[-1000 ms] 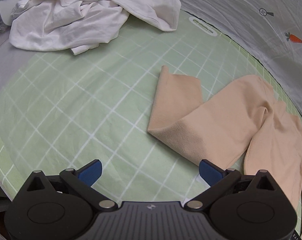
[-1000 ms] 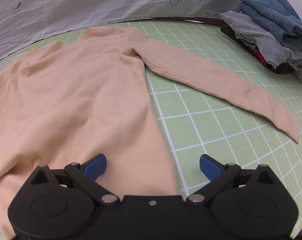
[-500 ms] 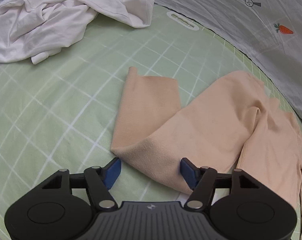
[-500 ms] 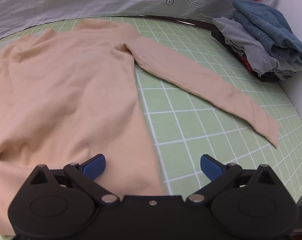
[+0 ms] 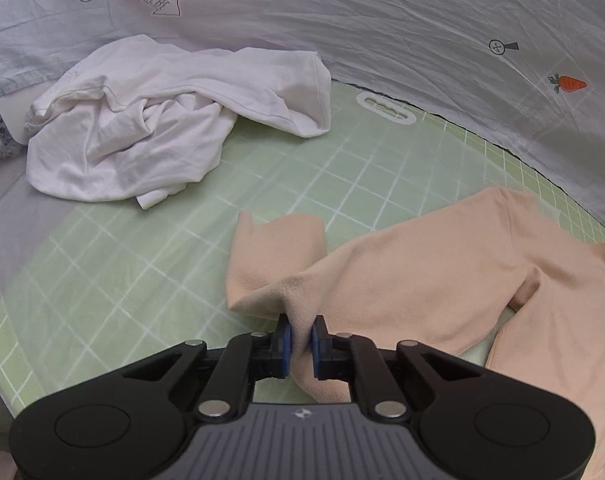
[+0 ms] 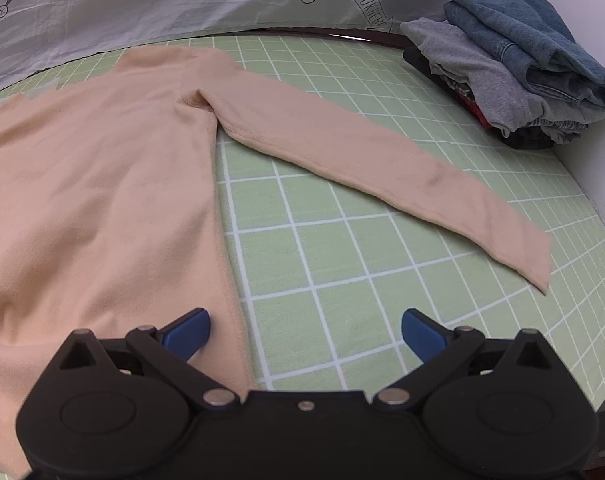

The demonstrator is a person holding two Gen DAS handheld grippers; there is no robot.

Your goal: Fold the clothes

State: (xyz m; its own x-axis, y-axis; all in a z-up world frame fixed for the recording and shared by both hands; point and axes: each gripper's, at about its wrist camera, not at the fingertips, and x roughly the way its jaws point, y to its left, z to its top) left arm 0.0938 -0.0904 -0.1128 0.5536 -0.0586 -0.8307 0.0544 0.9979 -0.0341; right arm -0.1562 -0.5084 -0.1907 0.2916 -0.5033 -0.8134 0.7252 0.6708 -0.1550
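Note:
A peach long-sleeved top (image 6: 102, 184) lies flat on the green grid mat (image 6: 342, 264). Its right sleeve (image 6: 366, 160) stretches out toward the right. In the left wrist view the other sleeve (image 5: 382, 280) is bent back on itself, and my left gripper (image 5: 300, 340) is shut on the fold of that sleeve, lifting it slightly. My right gripper (image 6: 305, 328) is open and empty, low over the mat at the top's right side edge, its left finger over the fabric.
A crumpled white shirt (image 5: 162, 120) lies at the mat's far left. A stack of folded clothes, jeans on top (image 6: 518, 48), sits at the far right. A grey printed sheet (image 5: 382, 40) lies beyond the mat.
My left gripper moved onto the fold of the bent sleeve and closed on it, from wide open. The right gripper stayed open and shifted only slightly.

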